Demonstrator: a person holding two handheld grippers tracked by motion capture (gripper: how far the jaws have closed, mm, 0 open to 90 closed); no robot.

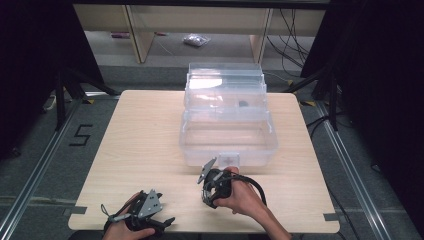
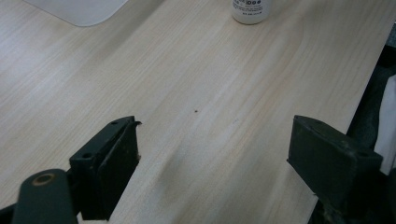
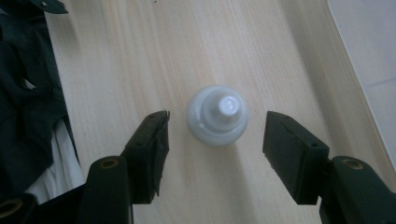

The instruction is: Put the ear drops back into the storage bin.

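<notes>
From the high view, the right tongs (image 1: 214, 186) sit just in front of the big clear plastic box with its lid up (image 1: 227, 132), on the pale wooden counter (image 1: 145, 150). The left tongs (image 1: 150, 217) rest farther away, at the near edge of the counter.

In the left gripper view, the left tongs (image 2: 212, 149) are wide open with nothing between them. The small white plastic bottle (image 2: 251, 10) stands far ahead of them.

In the right gripper view, the right tongs (image 3: 215, 140) are wide open and point down. The bottle (image 3: 218, 115) stands upright right between the two jaws, not touching either one. Its cap points up at the camera. The right tongs are much nearer, so I think they only need to close.
</notes>
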